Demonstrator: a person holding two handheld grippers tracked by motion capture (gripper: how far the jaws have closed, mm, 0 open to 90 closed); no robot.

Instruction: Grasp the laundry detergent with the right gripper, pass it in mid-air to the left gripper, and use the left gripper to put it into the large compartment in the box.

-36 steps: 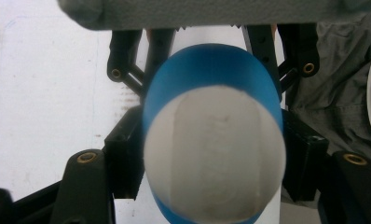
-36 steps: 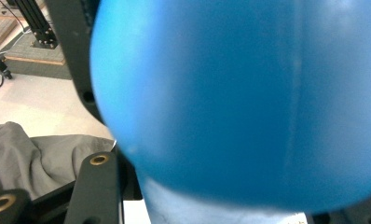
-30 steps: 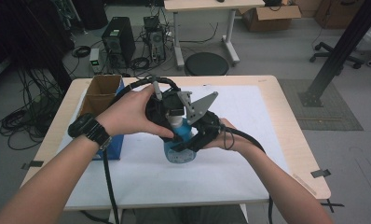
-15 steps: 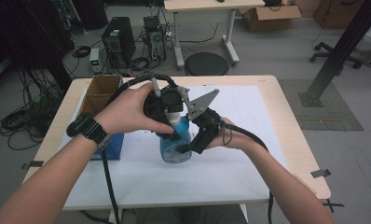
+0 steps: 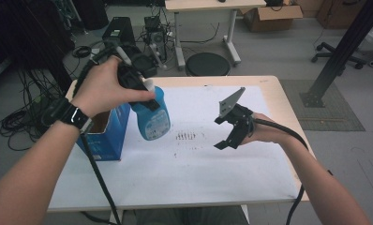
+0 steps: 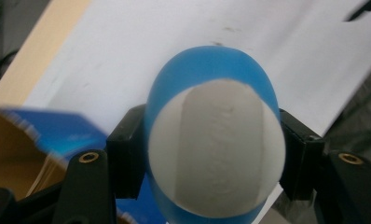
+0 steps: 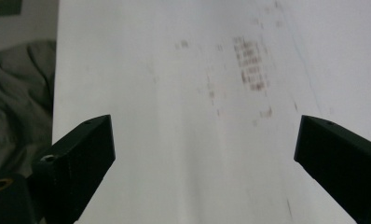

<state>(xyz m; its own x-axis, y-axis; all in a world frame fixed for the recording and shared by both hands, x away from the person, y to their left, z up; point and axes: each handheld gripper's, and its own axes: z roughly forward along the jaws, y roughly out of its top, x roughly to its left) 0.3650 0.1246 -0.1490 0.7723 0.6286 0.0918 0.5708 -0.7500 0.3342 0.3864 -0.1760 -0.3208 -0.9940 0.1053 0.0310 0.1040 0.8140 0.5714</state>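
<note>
A blue spray bottle (image 5: 152,117) with a pale label hangs tilted above the left part of the white sheet (image 5: 198,164). My left gripper (image 5: 145,93) is shut on its upper part. In the left gripper view the bottle's white top (image 6: 216,144) sits squeezed between the two black jaws of the left gripper (image 6: 216,156). My right gripper (image 5: 220,133) hovers over the right half of the sheet. Its jaws have just been opening and stand wide with nothing between them. The right gripper (image 7: 204,149) looks along the bare sheet.
An open blue cardboard box (image 5: 107,136) stands at the table's left edge, just below the lifted bottle, and shows again as the box (image 6: 58,135). Small brown marks (image 5: 187,136) dot the sheet's middle. A round black stool (image 5: 207,63) stands beyond the far edge.
The right gripper let go of the bottle, opened and drew away to the right. The left hand lifted the bottle up and to the left, off the sheet.
</note>
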